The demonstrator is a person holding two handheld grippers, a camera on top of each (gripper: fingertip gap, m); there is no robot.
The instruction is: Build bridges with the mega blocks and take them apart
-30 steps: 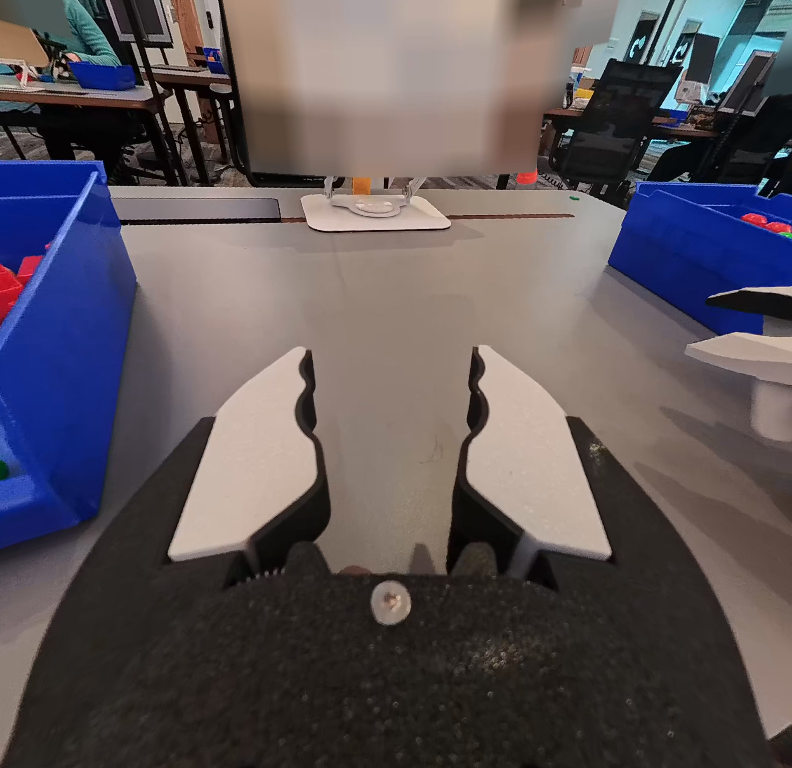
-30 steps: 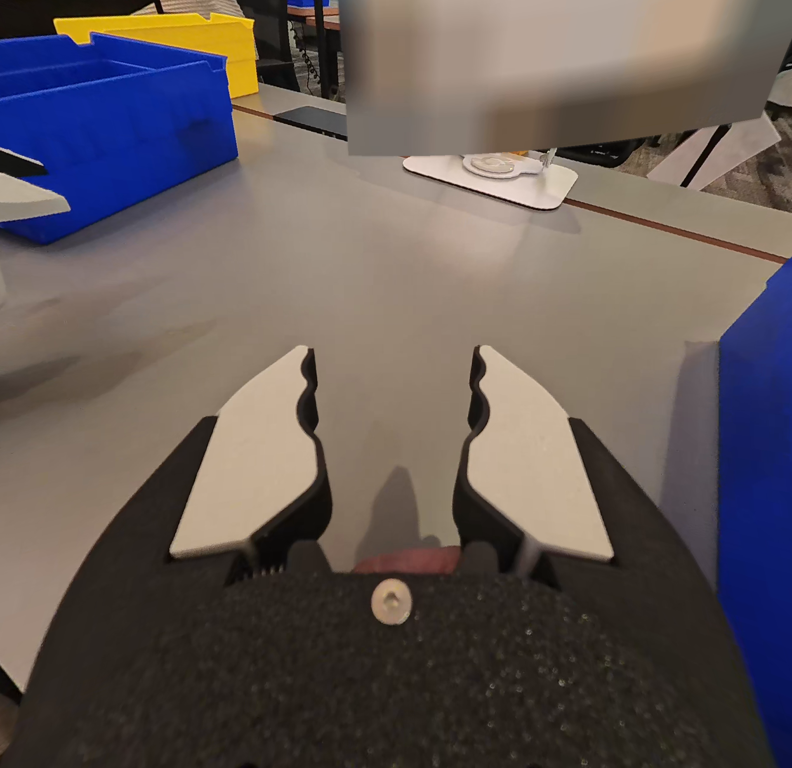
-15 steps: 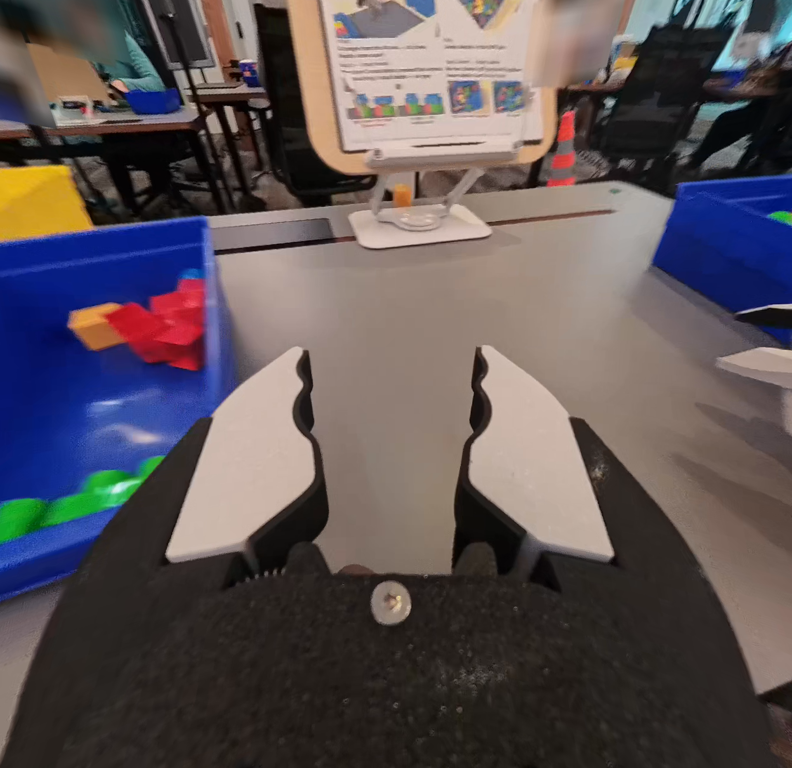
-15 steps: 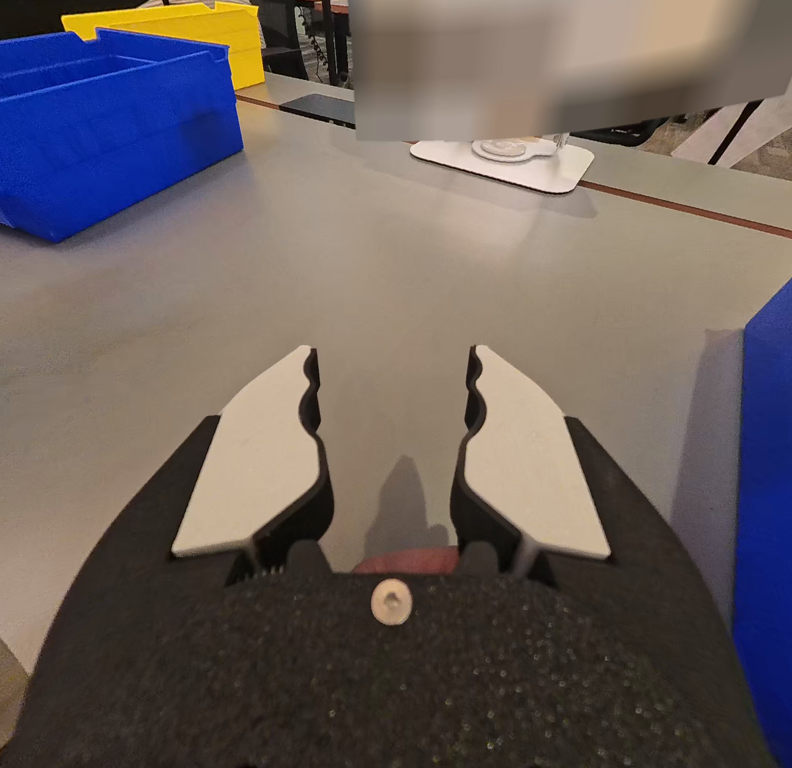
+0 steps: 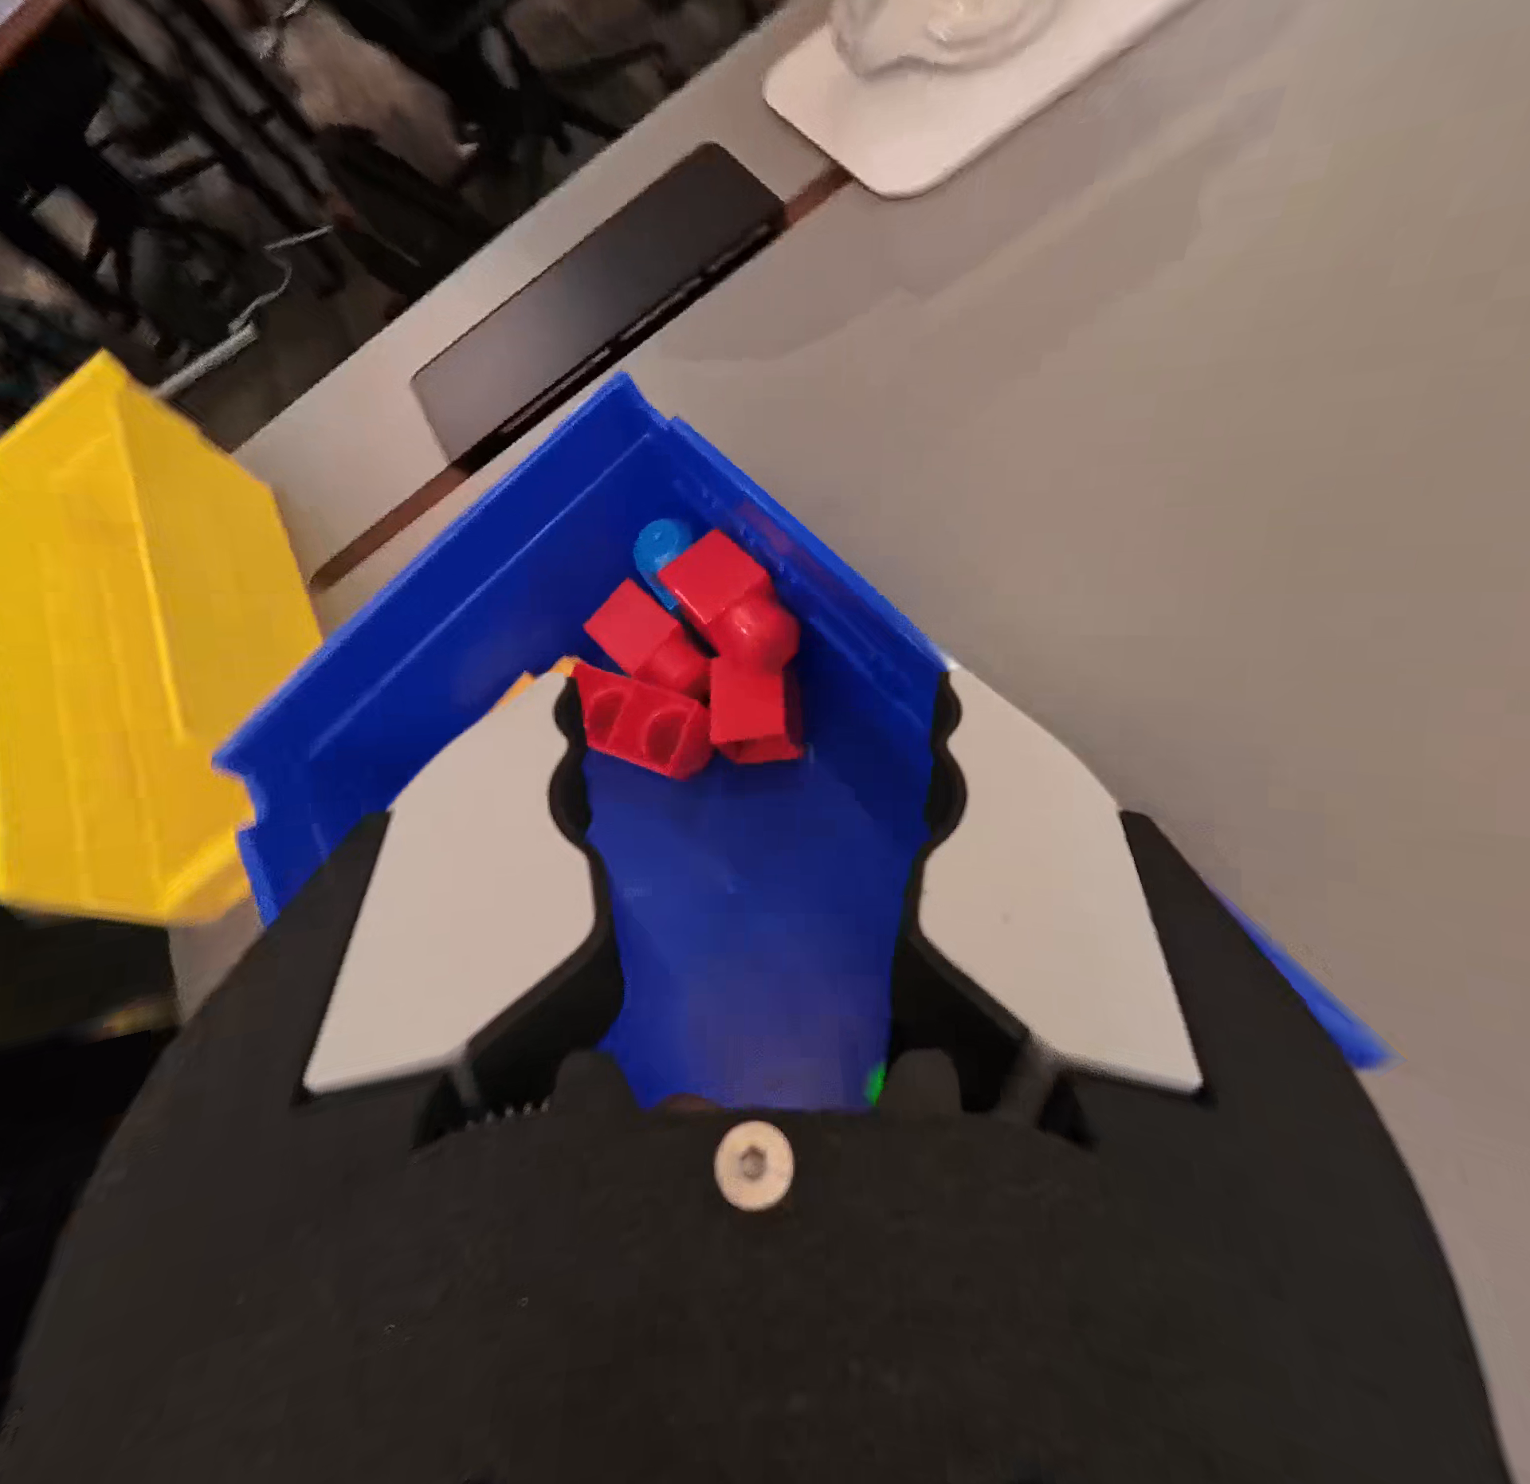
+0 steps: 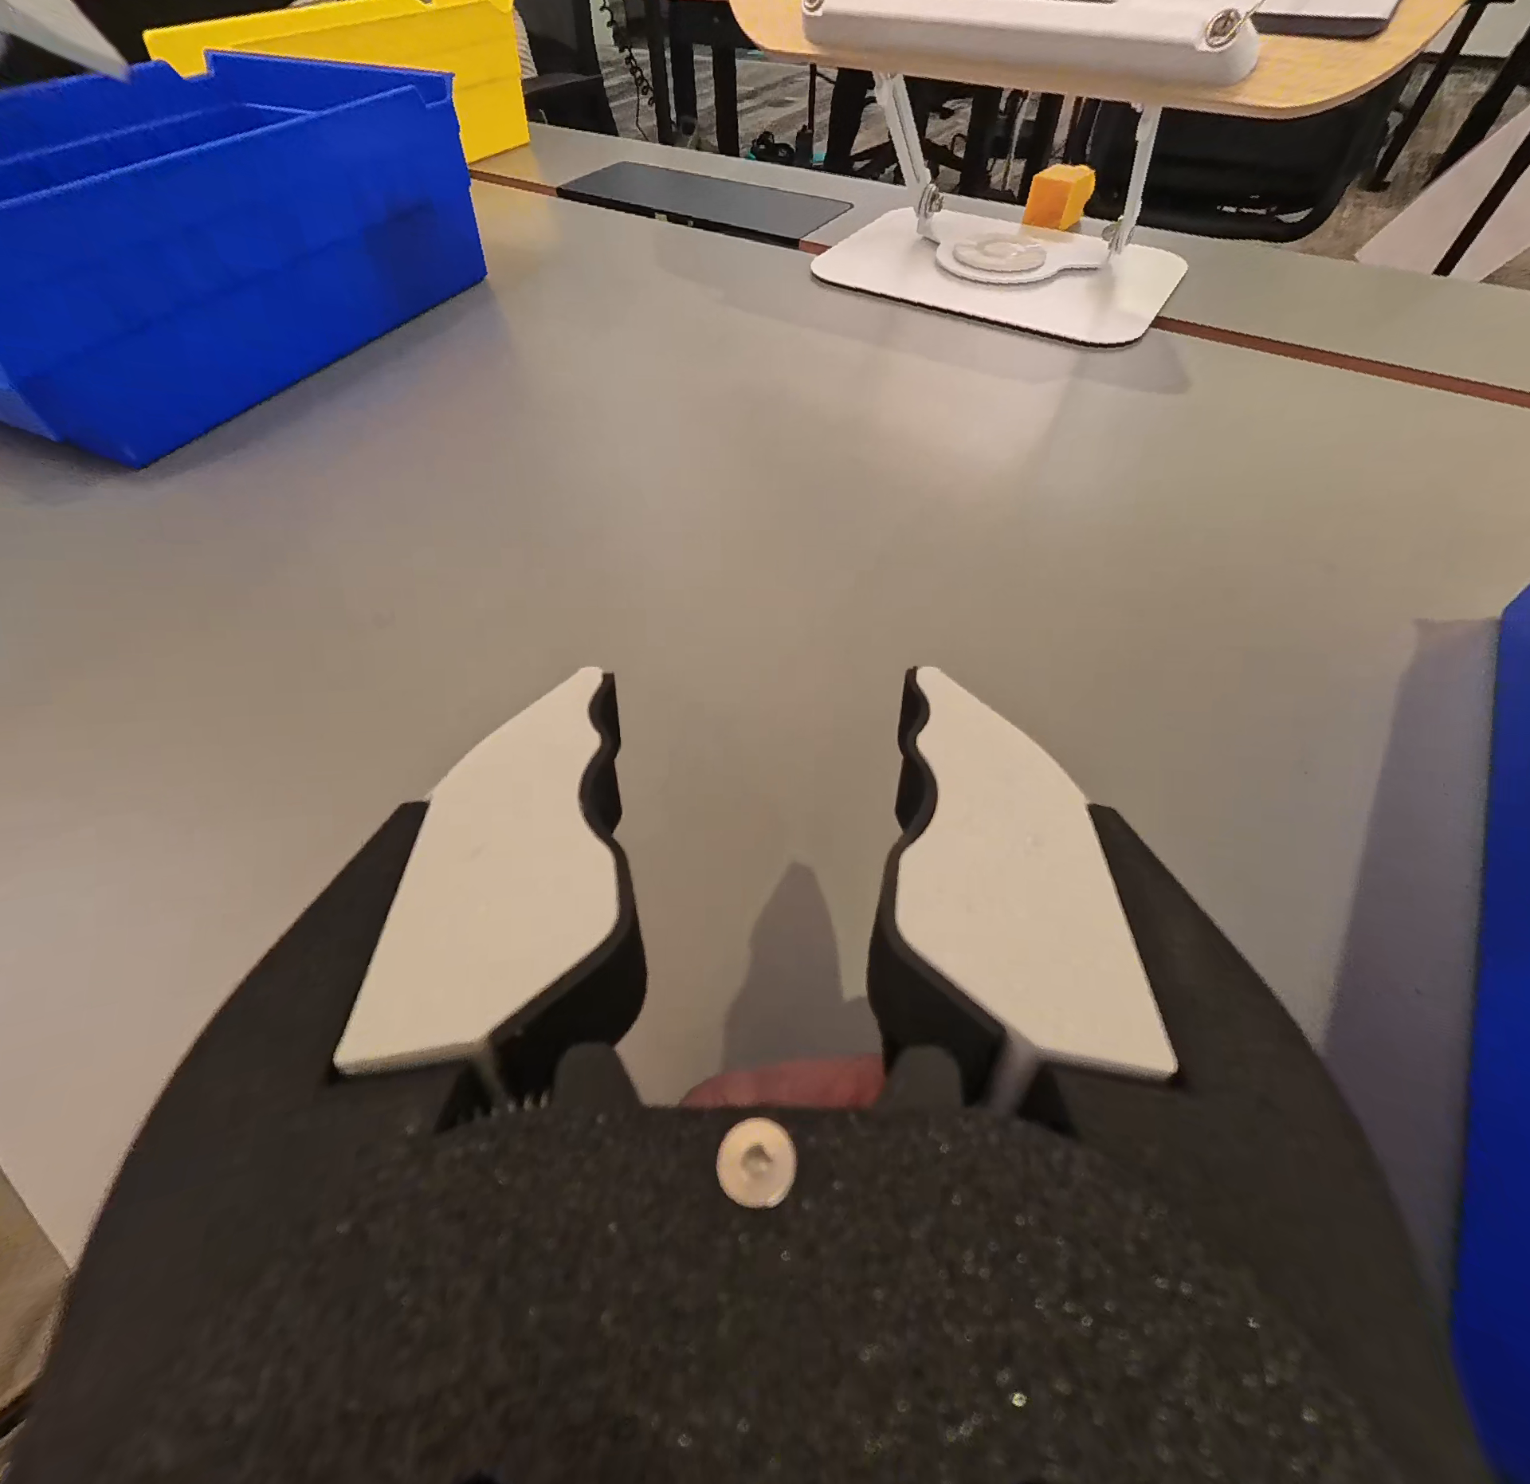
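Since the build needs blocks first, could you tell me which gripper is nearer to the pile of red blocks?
Left. The left gripper hangs open over the blue bin, its tips right beside the red blocks. The right gripper sits open above bare table, apart from that bin.

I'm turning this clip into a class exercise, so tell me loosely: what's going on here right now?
A person holds a two-finger gripper in each hand. The left gripper, open and empty, points down into a blue bin where red blocks and a blue block lie heaped in a corner. The right gripper, also open and empty, hangs over the bare grey table. No block is out of the bin yet, so no bridge is started. A yellow bin sits beside the blue one.
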